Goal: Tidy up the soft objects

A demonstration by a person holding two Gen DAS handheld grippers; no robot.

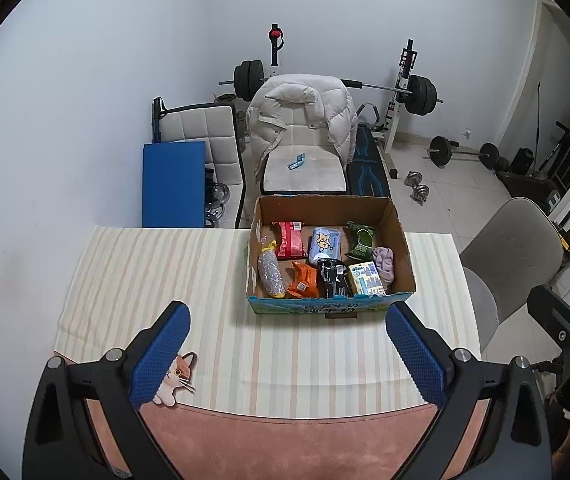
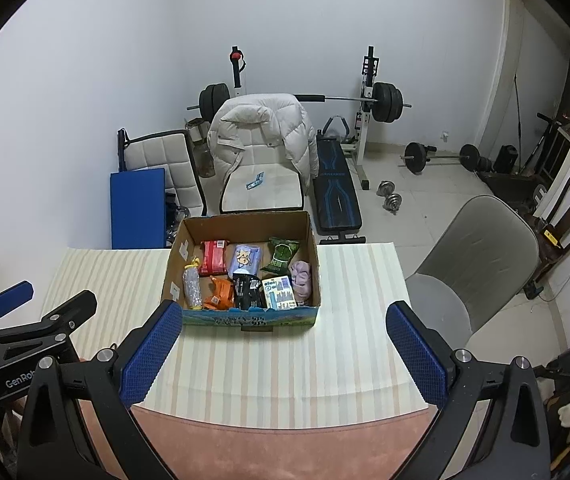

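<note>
An open cardboard box stands at the far side of the striped table. It holds several soft packets: a red pack, a blue tissue pack, a green bag, an orange pouch, a black pack, a purple cloth and a bubble-wrap roll. My left gripper is open and empty, near the table's front edge. My right gripper is open and empty, in front of the box. A cat plush lies by the left finger.
A striped cloth covers the table, with a pink mat at the front. A grey chair stands right of the table. Behind it are a chair with a white jacket, a blue pad and a weight bench.
</note>
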